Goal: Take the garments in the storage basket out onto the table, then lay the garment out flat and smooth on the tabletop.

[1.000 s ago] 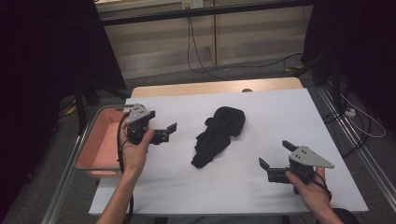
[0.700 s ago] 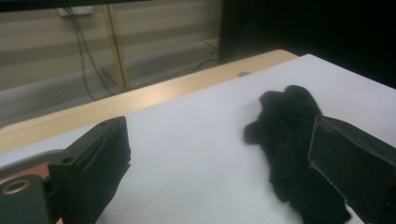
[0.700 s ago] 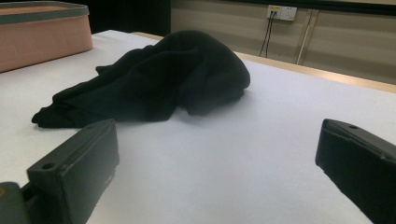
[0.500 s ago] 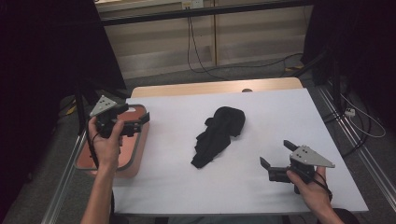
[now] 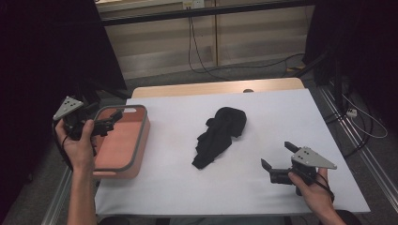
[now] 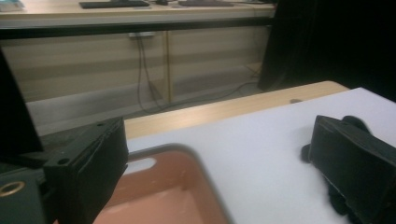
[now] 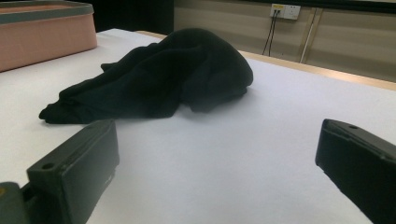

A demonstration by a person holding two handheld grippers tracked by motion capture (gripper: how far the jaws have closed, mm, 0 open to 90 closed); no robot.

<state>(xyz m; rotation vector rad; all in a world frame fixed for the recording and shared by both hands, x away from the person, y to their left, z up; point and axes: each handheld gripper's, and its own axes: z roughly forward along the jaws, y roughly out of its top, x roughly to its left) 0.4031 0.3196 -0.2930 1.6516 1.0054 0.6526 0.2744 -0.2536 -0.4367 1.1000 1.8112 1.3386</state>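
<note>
While the left gripper [image 5: 109, 123] hovers over the pink basket [image 5: 139, 140], both grippers' jaws gape empty; next, I'd guess, the right gripper [image 5: 276, 160] takes the black cloth [image 5: 219, 135].

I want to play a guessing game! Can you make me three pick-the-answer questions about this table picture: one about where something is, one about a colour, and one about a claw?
1. Where is the black cloth?
A. in the tub
B. on the white table top
C. in a claw

2. What colour is the tub?
A. pink
B. green
C. blue

3. How is the right claw?
A. shut on the cloth
B. open, holding nothing
C. shut on the tub

Answers: 1 B, it lies mid-table; 2 A, its walls are pink; 3 B, its jaws stand apart over bare table.
</note>
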